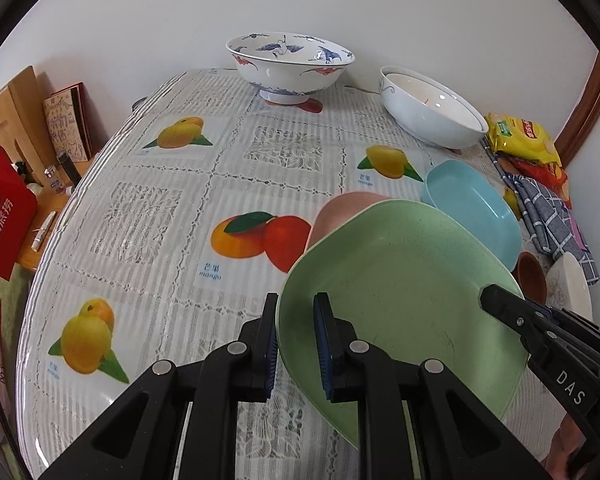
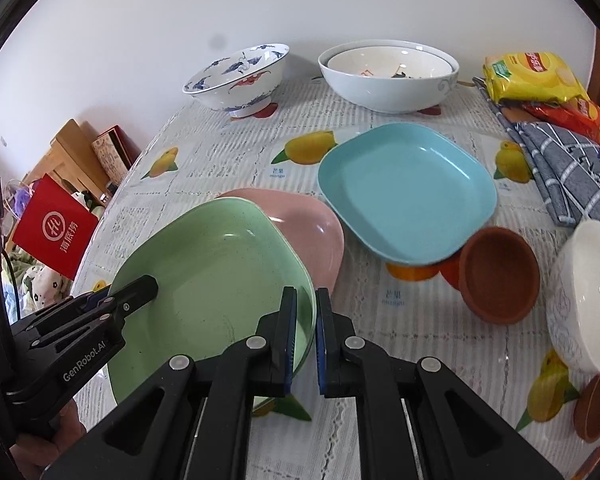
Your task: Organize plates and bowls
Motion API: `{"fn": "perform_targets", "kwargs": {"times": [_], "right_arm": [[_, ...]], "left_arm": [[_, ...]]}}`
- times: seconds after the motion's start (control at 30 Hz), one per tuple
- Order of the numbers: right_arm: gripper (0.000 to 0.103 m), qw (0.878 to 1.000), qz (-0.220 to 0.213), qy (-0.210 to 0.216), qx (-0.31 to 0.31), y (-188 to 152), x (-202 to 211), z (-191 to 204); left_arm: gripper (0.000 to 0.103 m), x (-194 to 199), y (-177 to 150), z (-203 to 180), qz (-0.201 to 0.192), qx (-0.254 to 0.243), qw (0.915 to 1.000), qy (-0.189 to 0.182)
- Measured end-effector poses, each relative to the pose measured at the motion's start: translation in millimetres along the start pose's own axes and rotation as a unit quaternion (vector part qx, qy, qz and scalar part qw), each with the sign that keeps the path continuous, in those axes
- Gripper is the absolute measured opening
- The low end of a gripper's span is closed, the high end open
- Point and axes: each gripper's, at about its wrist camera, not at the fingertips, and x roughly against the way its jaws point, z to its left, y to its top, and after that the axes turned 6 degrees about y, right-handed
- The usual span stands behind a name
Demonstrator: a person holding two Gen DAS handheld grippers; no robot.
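Both grippers pinch the green plate (image 2: 216, 264) by opposite rims: the left gripper (image 1: 296, 344) and right gripper (image 2: 306, 336) each nearly shut on it. It tilts, its far corner overlapping the pink plate (image 2: 312, 224), beside the blue plate (image 2: 408, 188).

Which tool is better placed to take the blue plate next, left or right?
Probably right. The right tool grips the green plate at the rim nearest the blue plate; the left tool grips the opposite rim.
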Motion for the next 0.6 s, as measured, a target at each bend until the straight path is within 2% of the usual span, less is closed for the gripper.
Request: {"fn": "perform_targets", "kwargs": {"times": [0.6], "right_arm": [[0.009,0.999,0.005,-0.011,0.036,27,-30,-9]], "left_arm": [[0.017,-20,14,-10,-0.001,-0.012,0.9999,0.012]]}}
